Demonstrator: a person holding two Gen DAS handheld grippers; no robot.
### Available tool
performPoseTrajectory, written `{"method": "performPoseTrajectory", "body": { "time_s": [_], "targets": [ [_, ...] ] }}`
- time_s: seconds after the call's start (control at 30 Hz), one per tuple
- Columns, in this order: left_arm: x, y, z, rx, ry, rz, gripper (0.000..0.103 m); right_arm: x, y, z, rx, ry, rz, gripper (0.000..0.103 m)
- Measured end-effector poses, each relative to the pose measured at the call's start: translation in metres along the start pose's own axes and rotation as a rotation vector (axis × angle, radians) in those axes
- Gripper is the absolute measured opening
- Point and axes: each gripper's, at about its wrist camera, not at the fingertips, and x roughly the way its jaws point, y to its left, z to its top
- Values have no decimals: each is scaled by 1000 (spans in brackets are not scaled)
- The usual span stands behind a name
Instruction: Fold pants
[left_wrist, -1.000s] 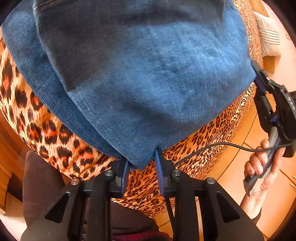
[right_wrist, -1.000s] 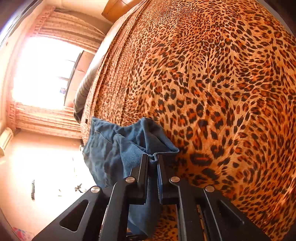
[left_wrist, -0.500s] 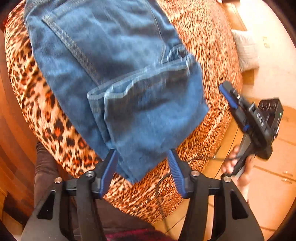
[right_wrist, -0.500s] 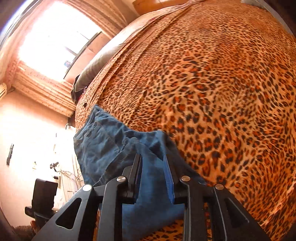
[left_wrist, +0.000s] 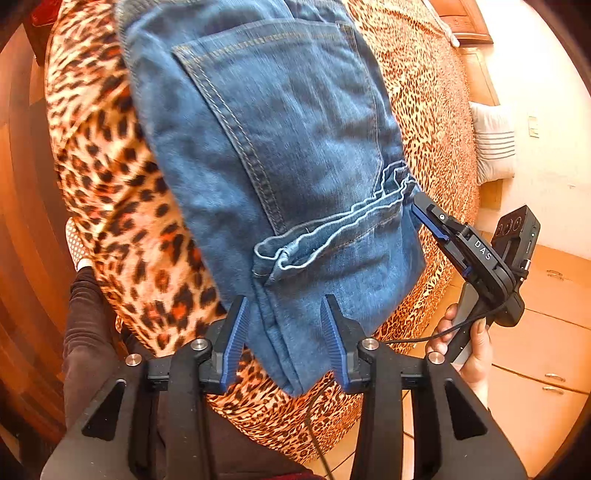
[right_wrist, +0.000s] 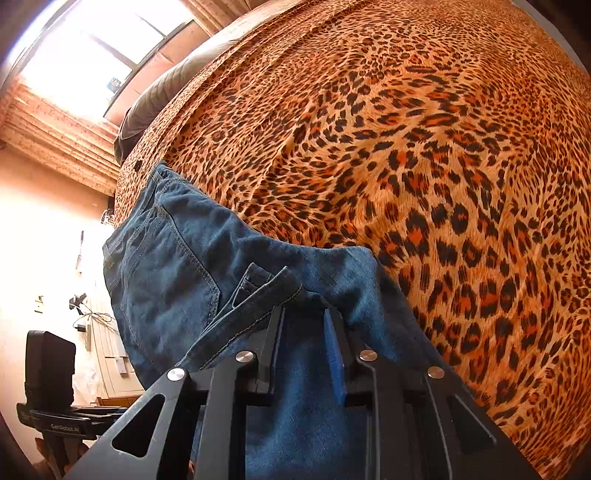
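A: What sits left of the jeans (left_wrist: 280, 155)?

B: Bare leopard spread (left_wrist: 110, 166). The jeans lie folded on it at its near edge, back pocket up, the hems doubled back across them.

A: And the left claw (left_wrist: 284, 325)?

B: Released. Its jaws stand wide apart on either side of the jeans' near corner, pinching nothing.

A: Right of the jeans?

B: The right claw (left_wrist: 424, 210), at their right edge beside the hems. In its own view (right_wrist: 303, 332) the jaws are parted with denim (right_wrist: 177, 280) below and between them, not pinched. Spread (right_wrist: 406, 147) fills everything to the right of the jeans.
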Motion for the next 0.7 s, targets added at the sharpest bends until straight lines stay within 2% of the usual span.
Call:
{"method": "performPoseTrajectory", "body": {
  "time_s": [0.03, 0.1, 0.13, 0.2, 0.27, 0.3, 0.47, 0.63, 0.7],
  "targets": [
    [-12, 8, 3, -7, -27, 1, 51, -5, 5, 6, -5, -9, -2, 35],
    [-30, 20, 10, -37, -96, -4, 55, -13, 13, 17, -4, -26, 11, 48],
    [-39, 28, 19, -70, -126, -18, 58, -15, 18, 22, -3, -32, 22, 49],
    [-58, 51, 41, -160, -177, -93, 63, -15, 30, 33, -4, -36, 35, 50],
    [-66, 70, 62, -238, -209, -166, 76, -13, 44, 44, -8, -31, 36, 51],
    [-70, 80, 72, -275, -223, -195, 77, -9, 51, 50, -7, -25, 34, 53],
    [-59, 101, 110, -387, -207, -329, 77, 20, 88, 78, -21, 27, 19, 54],
    [-40, 107, 141, -417, -174, -360, 77, 49, 119, 110, -12, 61, 32, 56],
    [-37, 112, 149, -424, -160, -404, 77, 62, 131, 121, -23, 76, 35, 58]
  ]
}}
